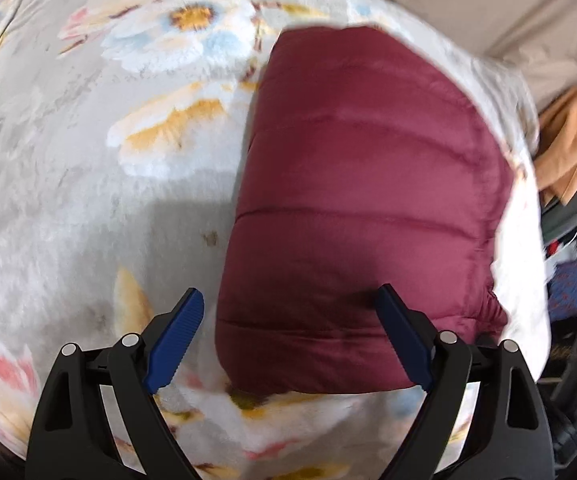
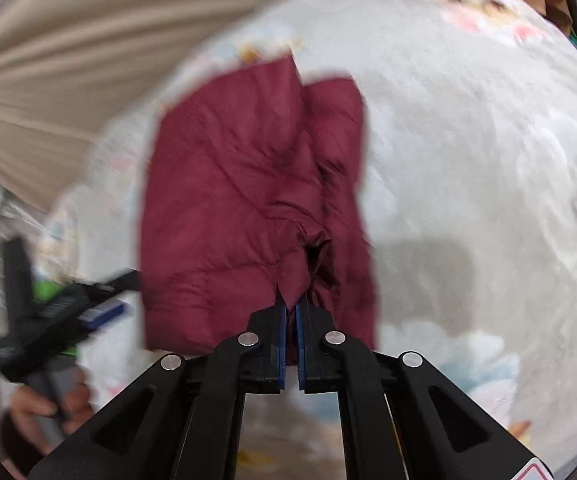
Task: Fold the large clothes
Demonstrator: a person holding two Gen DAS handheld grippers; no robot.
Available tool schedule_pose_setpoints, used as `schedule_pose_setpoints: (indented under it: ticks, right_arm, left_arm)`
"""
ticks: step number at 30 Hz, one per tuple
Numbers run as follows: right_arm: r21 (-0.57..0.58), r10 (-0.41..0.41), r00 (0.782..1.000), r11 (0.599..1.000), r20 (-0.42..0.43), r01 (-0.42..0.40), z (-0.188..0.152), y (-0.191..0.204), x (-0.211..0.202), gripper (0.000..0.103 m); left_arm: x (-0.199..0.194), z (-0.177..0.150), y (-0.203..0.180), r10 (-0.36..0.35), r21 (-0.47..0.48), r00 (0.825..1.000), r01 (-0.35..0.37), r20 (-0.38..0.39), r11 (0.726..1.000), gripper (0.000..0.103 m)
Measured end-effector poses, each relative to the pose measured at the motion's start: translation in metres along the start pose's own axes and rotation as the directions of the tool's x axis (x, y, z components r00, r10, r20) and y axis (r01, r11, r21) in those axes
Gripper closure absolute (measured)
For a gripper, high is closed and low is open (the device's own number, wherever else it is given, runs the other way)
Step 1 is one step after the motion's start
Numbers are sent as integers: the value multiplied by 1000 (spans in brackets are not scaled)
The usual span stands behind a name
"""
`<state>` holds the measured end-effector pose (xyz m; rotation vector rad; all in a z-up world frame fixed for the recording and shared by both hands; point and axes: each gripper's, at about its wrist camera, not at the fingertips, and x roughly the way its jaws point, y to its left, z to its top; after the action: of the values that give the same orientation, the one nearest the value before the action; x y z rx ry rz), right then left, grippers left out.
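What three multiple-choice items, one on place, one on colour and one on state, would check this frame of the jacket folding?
1. Where does the puffy jacket lie?
A. On the floral blanket
B. On a bare wooden table
C. On a hanger

2. What colour is the jacket?
A. Navy
B. Maroon
C. Mustard

3. How do the jaws of the right gripper stand?
A. Wide open above the jacket
B. Shut with nothing near them
C. Shut on a pinch of jacket fabric

Key:
1 A, the blanket's flowers show all round the jacket.
2 B, dark red quilted panels show in both wrist views.
3 C, the blue pads meet around a tuck of fabric, while the left gripper stands open over the jacket's near edge.
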<state>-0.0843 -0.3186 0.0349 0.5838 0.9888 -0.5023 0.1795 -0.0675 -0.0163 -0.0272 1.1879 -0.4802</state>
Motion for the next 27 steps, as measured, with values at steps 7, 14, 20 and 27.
schedule_pose_setpoints:
  ticks: [7, 14, 20, 27]
  right_arm:
    - [-101, -153, 987, 984, -42, 148, -9, 4, 52, 97]
    - [0, -96, 993, 995, 71, 96, -2, 8, 4, 31]
    - [113, 60, 998, 992, -37, -56, -1, -10, 33, 29]
    - [207, 134, 988, 971, -76, -116, -7, -21, 61, 17]
  left_arm:
    - [23, -11, -3, 9, 20, 1000, -8, -11, 1000, 13]
    - [-4, 3, 9, -50, -34, 998, 52, 42, 998, 13]
    - [17, 14, 13, -98, -82, 995, 98, 0, 992, 12]
    - [36, 17, 9, -133, -100, 991, 130, -25, 986, 5]
